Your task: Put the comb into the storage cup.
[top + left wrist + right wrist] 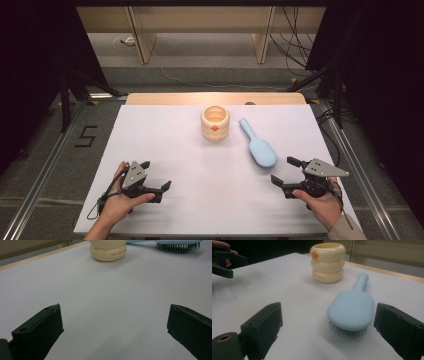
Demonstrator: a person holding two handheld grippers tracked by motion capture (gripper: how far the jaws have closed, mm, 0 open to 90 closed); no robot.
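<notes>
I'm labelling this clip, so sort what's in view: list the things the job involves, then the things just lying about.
In the job:
- blue hairbrush, bristles down, nearest the right claw
- cream ringed cup, upright beside the brush
- left claw, open, holding nothing

Just lying about:
- loose cables on the floor behind the table
- floor marking "5"

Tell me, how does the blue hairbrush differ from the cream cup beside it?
The hairbrush is pale blue, flat and long, lying bristles down with its handle toward the table's far edge. The cup is cream, round and ribbed in three rings, standing upright with its mouth open and an orange mark on its side. Both rest apart on the white table, and no gripper touches either.
</notes>
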